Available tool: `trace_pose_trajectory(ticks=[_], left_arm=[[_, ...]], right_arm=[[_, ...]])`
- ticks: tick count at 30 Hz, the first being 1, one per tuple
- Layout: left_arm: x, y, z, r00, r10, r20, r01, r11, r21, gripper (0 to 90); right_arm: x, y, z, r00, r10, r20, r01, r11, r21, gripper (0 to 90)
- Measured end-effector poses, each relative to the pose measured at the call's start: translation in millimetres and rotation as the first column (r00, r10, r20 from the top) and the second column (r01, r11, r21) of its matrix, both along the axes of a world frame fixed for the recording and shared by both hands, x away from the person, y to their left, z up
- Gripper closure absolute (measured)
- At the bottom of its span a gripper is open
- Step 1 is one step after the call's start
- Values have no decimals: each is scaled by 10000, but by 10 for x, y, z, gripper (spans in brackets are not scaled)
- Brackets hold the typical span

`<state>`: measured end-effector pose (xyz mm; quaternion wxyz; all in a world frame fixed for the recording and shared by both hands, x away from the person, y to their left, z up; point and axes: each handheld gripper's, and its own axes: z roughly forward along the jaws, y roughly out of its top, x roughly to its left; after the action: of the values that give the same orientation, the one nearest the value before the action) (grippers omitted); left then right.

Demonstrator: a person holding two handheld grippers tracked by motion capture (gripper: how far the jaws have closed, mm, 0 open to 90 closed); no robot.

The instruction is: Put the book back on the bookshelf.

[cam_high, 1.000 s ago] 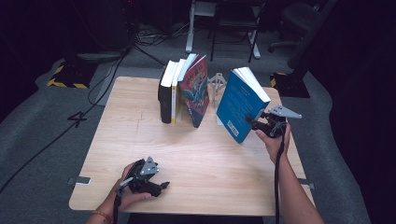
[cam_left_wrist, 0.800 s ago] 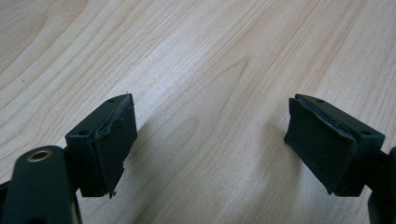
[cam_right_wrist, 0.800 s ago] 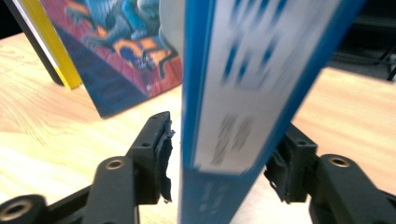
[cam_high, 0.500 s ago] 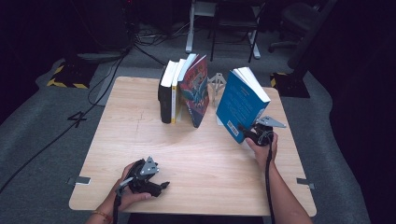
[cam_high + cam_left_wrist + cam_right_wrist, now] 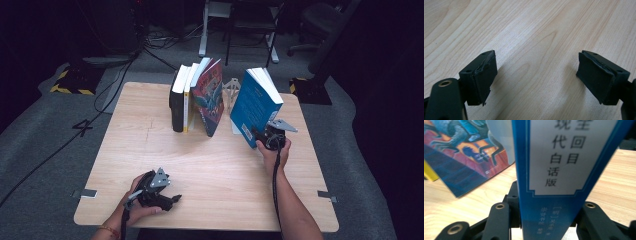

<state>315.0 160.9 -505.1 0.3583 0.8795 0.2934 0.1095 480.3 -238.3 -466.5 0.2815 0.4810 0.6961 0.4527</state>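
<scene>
Gripping the spine end of a thick blue paperback (image 5: 256,109), the right gripper (image 5: 265,138) has just been closing its jaws, and in the right gripper view the glossy blue spine (image 5: 554,180) with its white label panel of printed Chinese characters stands squarely between the two black jaws, their pads pressed against either cover. That book leans tilted on the right half of the pale wooden table (image 5: 210,175), its fanned cream page block turned upward, its lower edge down by the tabletop, though whether it touches cannot be told. It sits just right of a small white wire bookend (image 5: 231,90). Left of the bookend a short row of books stands together: a black-spined volume (image 5: 176,100), a thin yellow-spined one (image 5: 186,107), and a paperback with a red and blue illustrated cover (image 5: 210,100) leaning against them; the same illustrated cover fills the upper left of the right gripper view. The left gripper (image 5: 159,192) rests low at the near left edge of the table, well apart from the books, a grey three-cornered plate on top. Its own view shows the jaws spread wide with nothing between them, only smooth light wood grain; the rubbery black pads (image 5: 485,75) look worn and ragged along their edges.
</scene>
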Motion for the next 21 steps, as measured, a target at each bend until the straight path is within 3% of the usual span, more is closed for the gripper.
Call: trace_pose_trajectory(ticks=[10,21], left_arm=[[1,-1,1,10000,-84,9,84,10000,9,165],[0,-1,1,9999,-137,6,137,9999,14,165]], right_arm=[[181,165,42,9981,-579,-222,575,9982,-179,608],[214,234,57,9977,-625,-256,612,9969,-486,604]])
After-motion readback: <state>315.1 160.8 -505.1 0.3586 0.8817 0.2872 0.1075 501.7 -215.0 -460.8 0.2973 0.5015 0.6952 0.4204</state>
